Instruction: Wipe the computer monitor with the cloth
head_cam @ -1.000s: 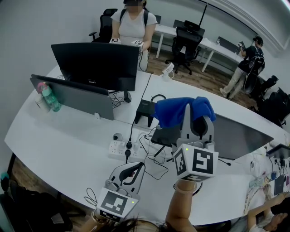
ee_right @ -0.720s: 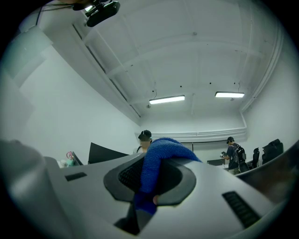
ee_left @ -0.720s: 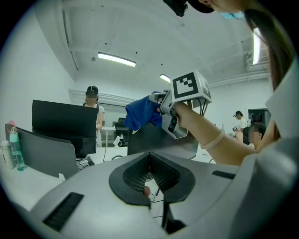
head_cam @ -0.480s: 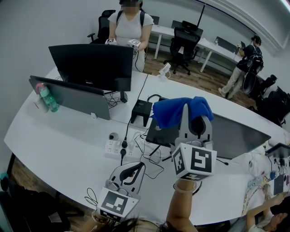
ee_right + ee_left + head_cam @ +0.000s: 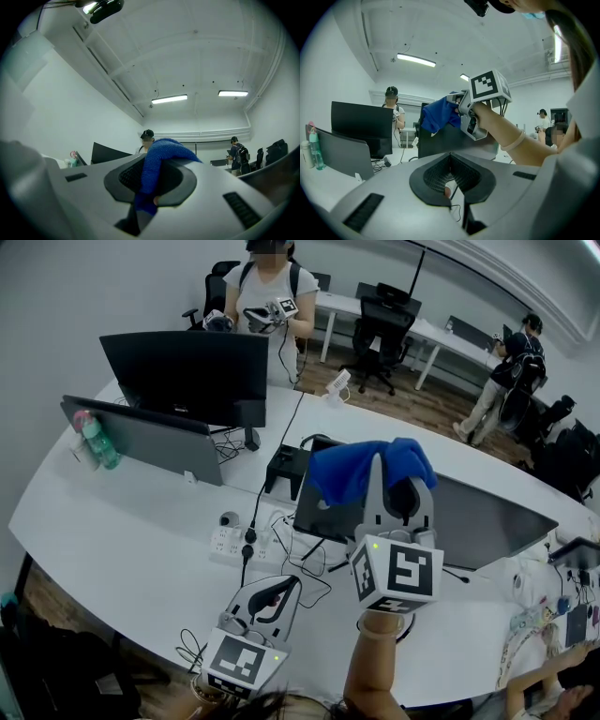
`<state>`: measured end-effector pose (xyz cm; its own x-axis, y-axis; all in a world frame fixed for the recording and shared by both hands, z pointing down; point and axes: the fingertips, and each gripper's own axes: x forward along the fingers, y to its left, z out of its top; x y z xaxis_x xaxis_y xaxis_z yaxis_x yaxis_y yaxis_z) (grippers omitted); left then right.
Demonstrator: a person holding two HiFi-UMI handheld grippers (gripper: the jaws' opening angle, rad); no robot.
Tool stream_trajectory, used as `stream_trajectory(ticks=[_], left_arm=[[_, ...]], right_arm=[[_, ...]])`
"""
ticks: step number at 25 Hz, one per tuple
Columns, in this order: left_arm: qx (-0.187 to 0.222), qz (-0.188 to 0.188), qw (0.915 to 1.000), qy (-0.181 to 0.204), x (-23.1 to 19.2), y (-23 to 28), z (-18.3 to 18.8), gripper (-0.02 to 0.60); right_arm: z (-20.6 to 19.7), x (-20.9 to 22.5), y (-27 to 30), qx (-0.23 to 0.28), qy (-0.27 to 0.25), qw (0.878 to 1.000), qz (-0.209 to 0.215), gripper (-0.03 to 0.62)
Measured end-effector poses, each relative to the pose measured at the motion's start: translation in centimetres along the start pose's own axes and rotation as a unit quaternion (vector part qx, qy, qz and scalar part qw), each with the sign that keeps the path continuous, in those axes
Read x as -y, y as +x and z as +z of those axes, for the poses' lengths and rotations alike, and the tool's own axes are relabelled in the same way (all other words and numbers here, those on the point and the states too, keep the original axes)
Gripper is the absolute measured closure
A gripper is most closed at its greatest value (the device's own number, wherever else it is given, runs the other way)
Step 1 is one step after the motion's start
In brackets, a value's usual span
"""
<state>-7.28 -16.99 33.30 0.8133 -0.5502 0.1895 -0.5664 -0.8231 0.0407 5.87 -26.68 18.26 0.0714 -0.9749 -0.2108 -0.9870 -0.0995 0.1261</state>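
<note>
Right gripper: your right gripper (image 5: 392, 486) is raised over the desk (image 5: 122, 540), its jaws pinching the blue cloth (image 5: 361, 468) — in the right gripper view the fabric runs up between them and folds over the top.
Cloth: it is bunched at the jaw tips and hangs against the upper edge of the computer monitor (image 5: 323, 514); you cannot tell from these views whether it presses on the screen.
Monitor: the dark panel stands just beyond your right gripper, and a tangle of cables lies at its foot.
Left gripper: your left gripper (image 5: 272, 594) sits low and close to you, well short of the monitor — its jaws are pressed together with nothing between them.
Desk: a white power strip (image 5: 228, 544) lies to the left of the monitor, near the cables.
Farther off: a second black monitor (image 5: 187, 371) and a bottle (image 5: 97, 441) stand at the far left of the desk.
</note>
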Motion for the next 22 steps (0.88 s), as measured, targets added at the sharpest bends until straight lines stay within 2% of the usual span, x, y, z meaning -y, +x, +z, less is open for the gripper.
stream_trajectory(ticks=[7, 9, 22], left_arm=[[-0.012, 0.005, 0.9999, 0.011, 0.7, 0.4, -0.2, 0.572], [-0.008, 0.007, 0.9999, 0.003, 1.0, 0.6, -0.2, 0.572], [-0.001, 0.015, 0.9998, 0.010, 3.9, 1.4, 0.1, 0.572]], right_arm=[[0.0, 0.7, -0.2, 0.000, 0.002, 1.000, 0.004, 0.536], [-0.1, 0.9, -0.3, 0.000, 0.003, 1.000, 0.005, 0.536], [0.0, 3.2, -1.5, 0.008, 0.012, 1.000, 0.011, 0.536]])
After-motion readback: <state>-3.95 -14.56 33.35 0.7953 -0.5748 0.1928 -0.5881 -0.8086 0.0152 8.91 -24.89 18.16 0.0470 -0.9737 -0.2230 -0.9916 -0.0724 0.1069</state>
